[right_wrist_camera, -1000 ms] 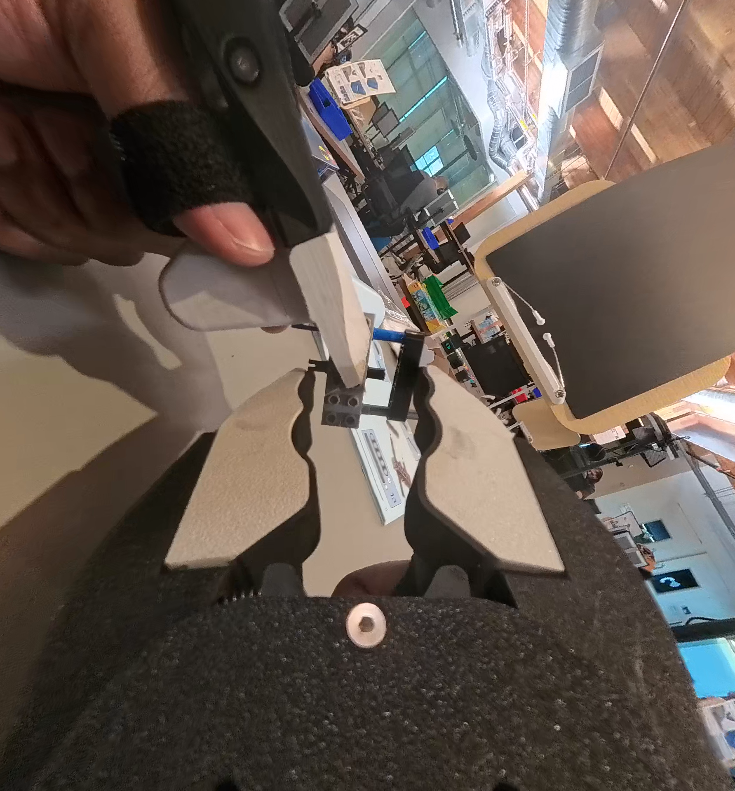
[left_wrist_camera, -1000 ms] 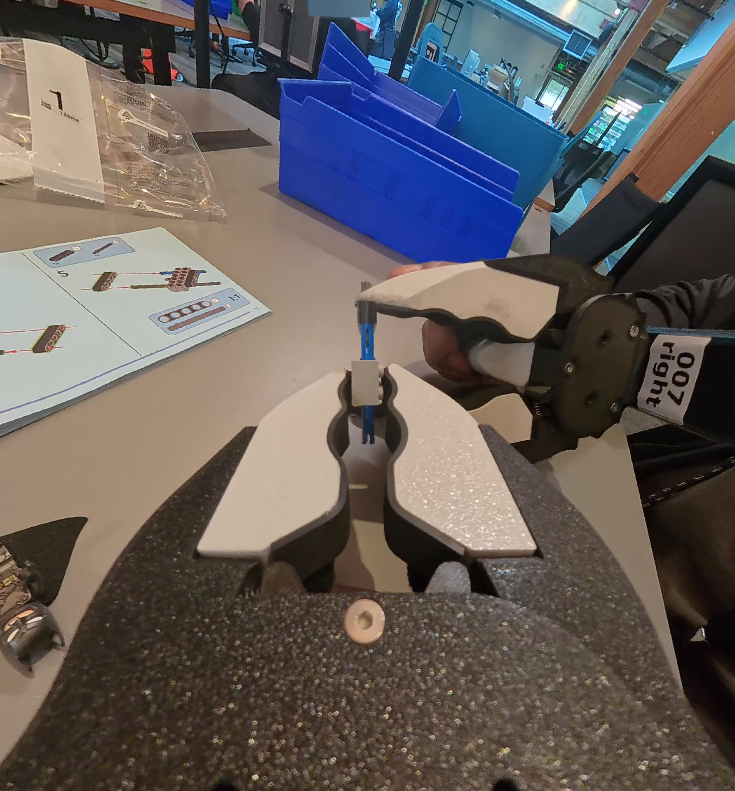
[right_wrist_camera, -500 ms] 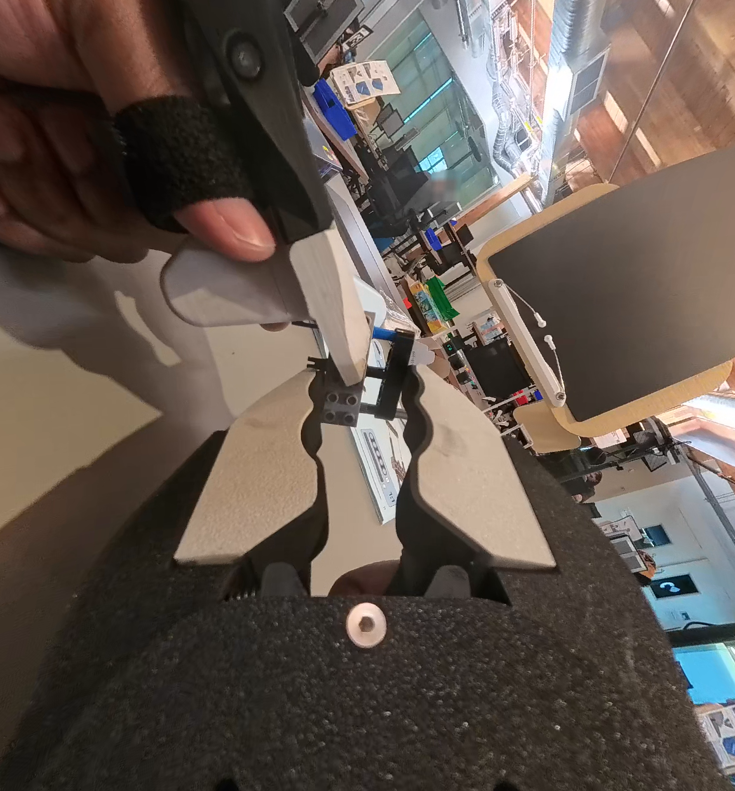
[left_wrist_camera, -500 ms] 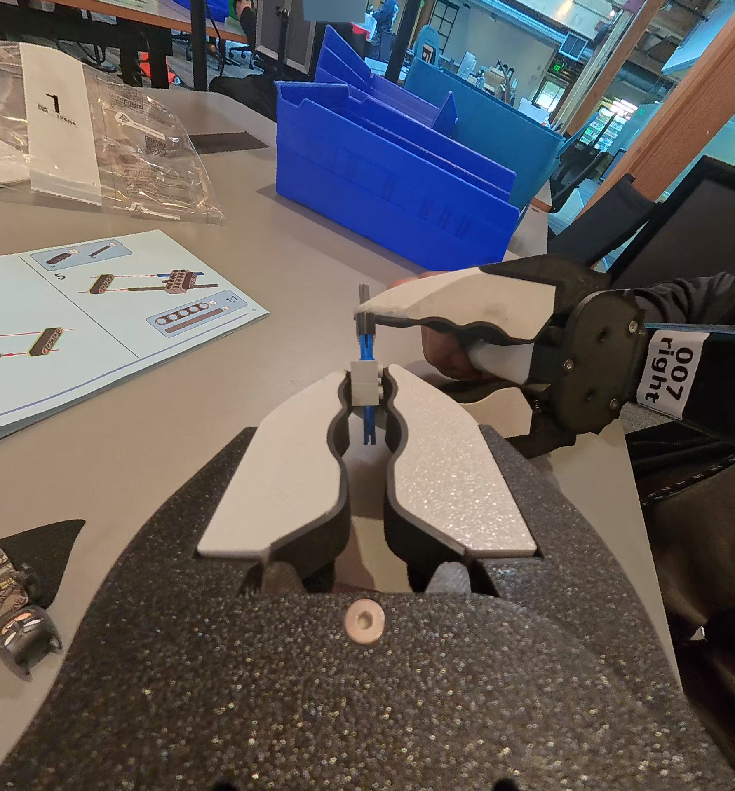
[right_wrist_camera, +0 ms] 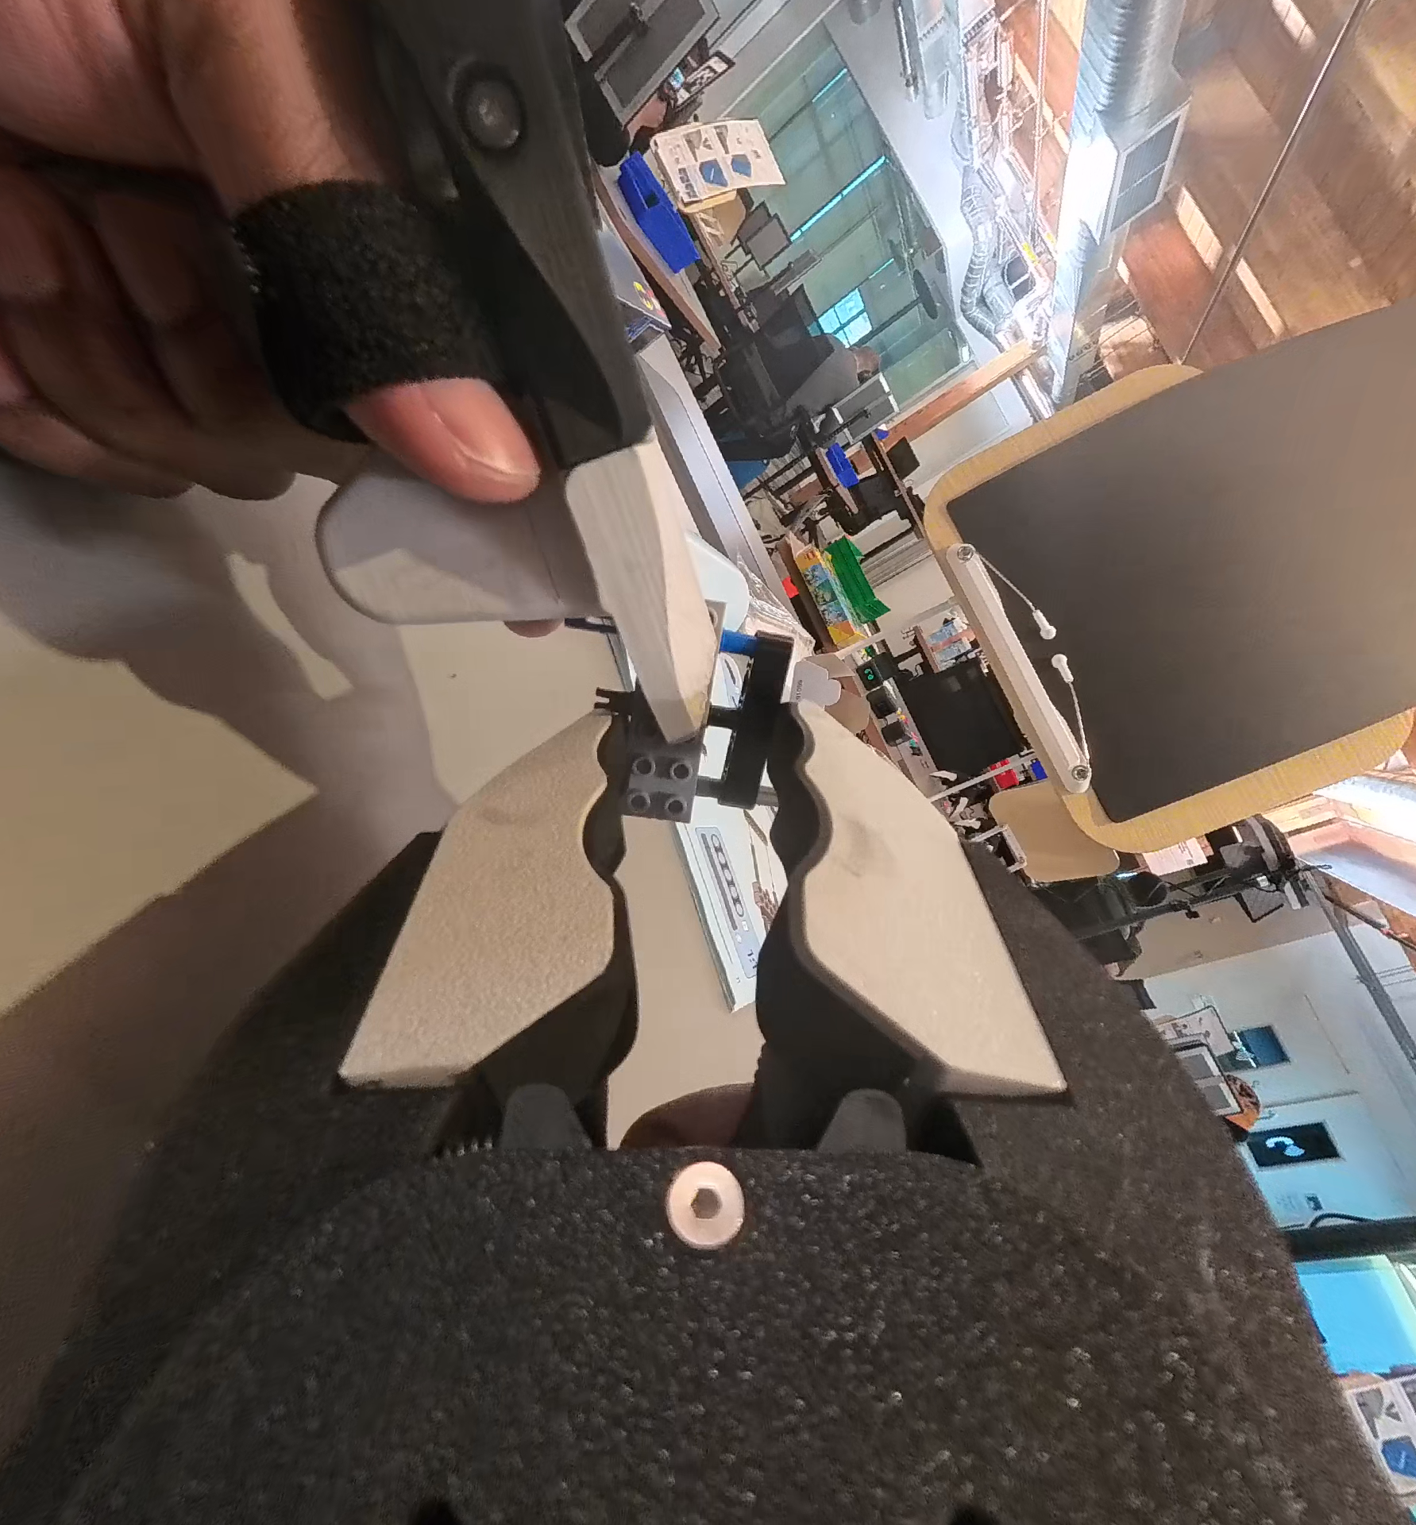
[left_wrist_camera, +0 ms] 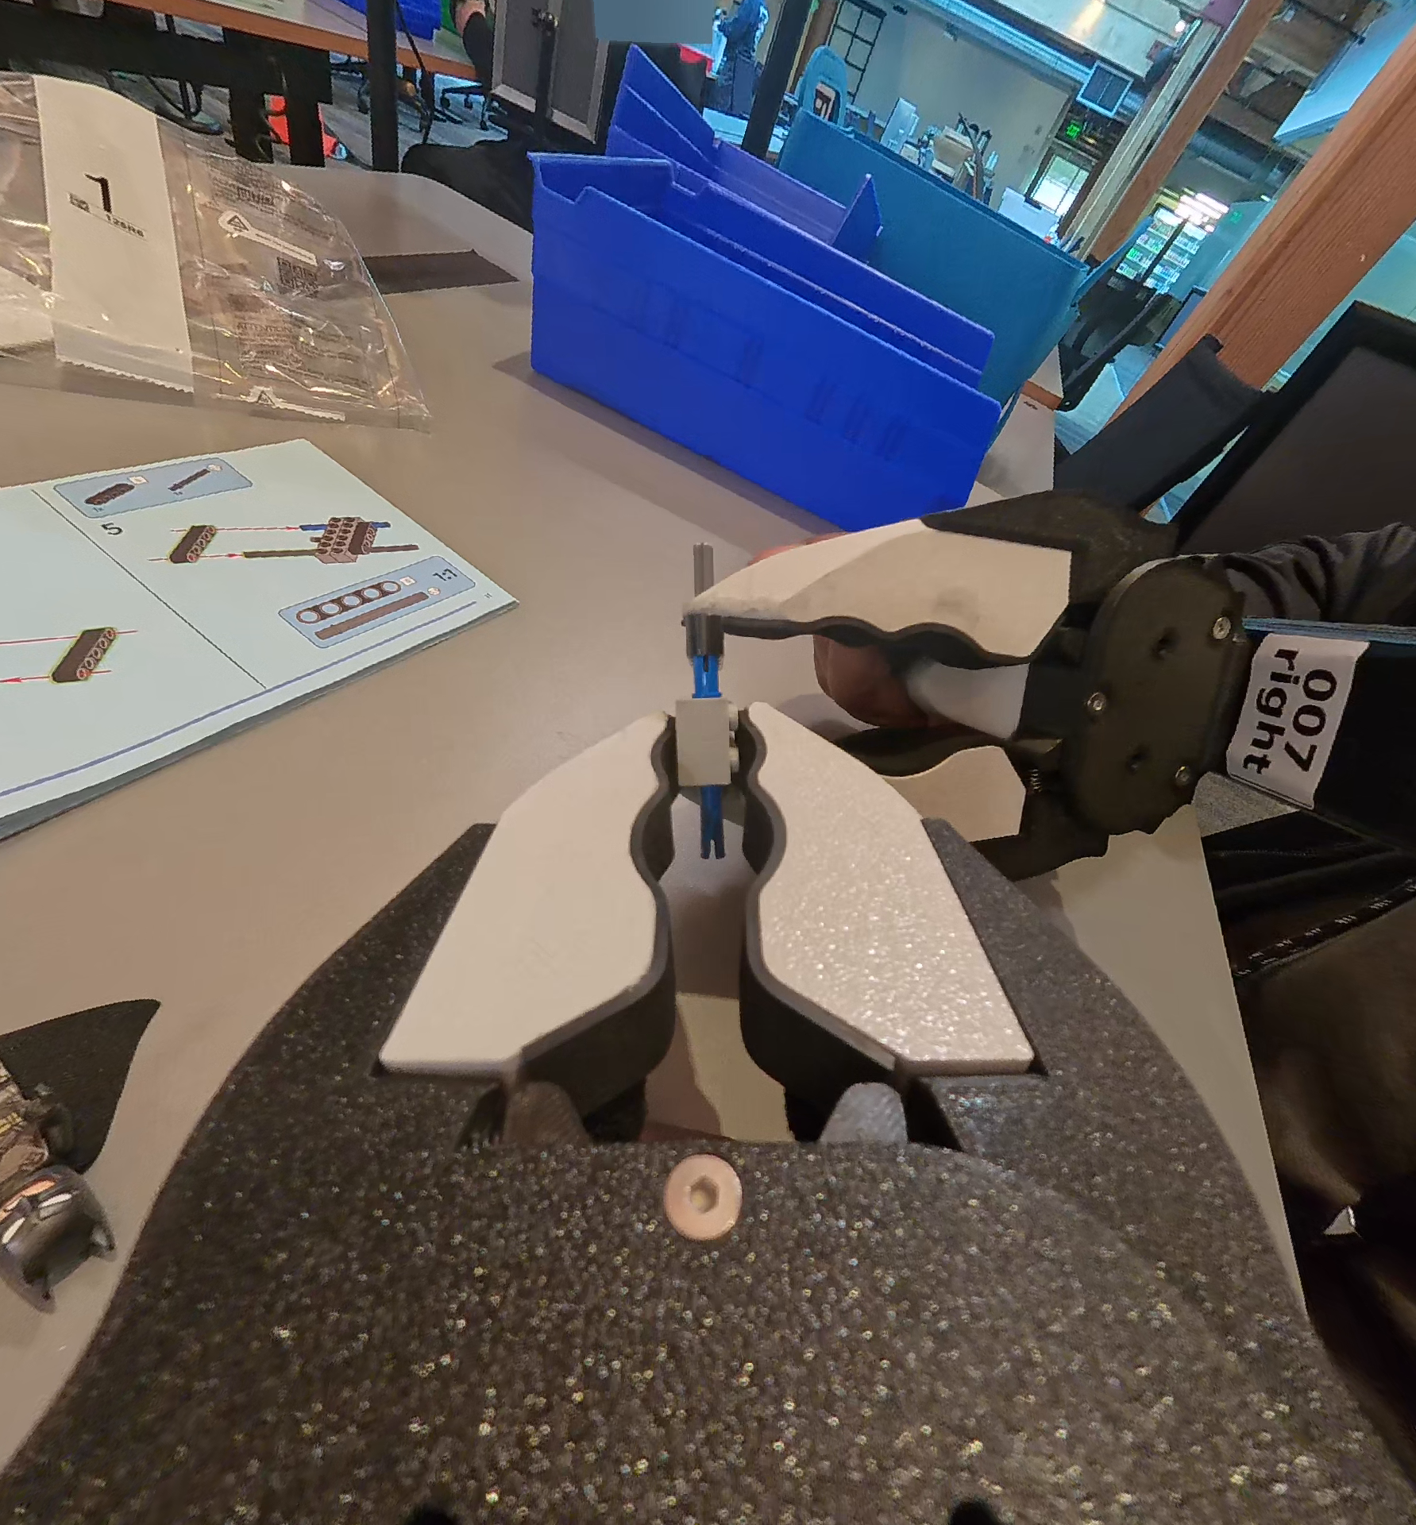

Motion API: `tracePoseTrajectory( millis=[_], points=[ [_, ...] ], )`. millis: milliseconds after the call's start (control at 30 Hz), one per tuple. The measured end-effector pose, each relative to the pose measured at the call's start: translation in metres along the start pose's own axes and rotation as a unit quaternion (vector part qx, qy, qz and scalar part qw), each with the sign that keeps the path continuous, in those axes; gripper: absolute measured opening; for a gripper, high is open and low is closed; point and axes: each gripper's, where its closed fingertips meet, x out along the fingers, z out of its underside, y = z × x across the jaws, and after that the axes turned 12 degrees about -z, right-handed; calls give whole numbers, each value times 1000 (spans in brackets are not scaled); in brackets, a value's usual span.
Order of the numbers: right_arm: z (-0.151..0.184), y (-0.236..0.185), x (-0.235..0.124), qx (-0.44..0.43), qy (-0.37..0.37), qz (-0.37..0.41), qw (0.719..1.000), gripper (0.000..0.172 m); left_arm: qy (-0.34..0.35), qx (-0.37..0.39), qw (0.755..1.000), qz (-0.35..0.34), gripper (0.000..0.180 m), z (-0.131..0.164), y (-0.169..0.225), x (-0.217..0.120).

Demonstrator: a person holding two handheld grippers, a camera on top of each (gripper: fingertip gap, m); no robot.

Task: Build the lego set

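My left gripper (left_wrist_camera: 704, 726) is shut on a small grey brick (left_wrist_camera: 700, 743) held above the table. A blue pin (left_wrist_camera: 704, 681) runs up through the brick into a black beam (left_wrist_camera: 698, 637), and a dark axle sticks out above the beam. My right gripper (right_wrist_camera: 700, 734) comes in from the right and spans this assembly. One pad lies against the black beam (right_wrist_camera: 758, 718) and the other against the far side of the grey brick (right_wrist_camera: 661, 784), squeezing them together. A finger of the left gripper (right_wrist_camera: 646, 602) crosses the right wrist view from above.
An open instruction booklet (left_wrist_camera: 193, 594) lies on the grey table at the left, with clear plastic bags (left_wrist_camera: 259, 272) behind it. Blue bins (left_wrist_camera: 729, 330) stand at the back. A small dark minifigure (left_wrist_camera: 11, 1172) lies at the near left. A hand (right_wrist_camera: 193, 247) holds the left gripper. The grippers are tip to tip, or close to it. Both grippers' tips are roughly 15 cm from the small dark minifigure (left_wrist_camera: 11, 1172).
The right gripper's jaws have narrowed around the assembly, and the black beam has moved closer to the grey brick. The left gripper keeps its hold and has barely moved.
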Motion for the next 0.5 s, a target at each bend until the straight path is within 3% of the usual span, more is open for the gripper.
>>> tracePoseTrajectory(
  millis=[233,500],
  points=[
    [-1,0,3,13,1,1,1000,35,-1,-1,1000,3,12,-1,-2,0],
    [4,16,-8,18,44,-17,999,39,1,56,998,-21,12,-4,-25,-11]
  ],
)
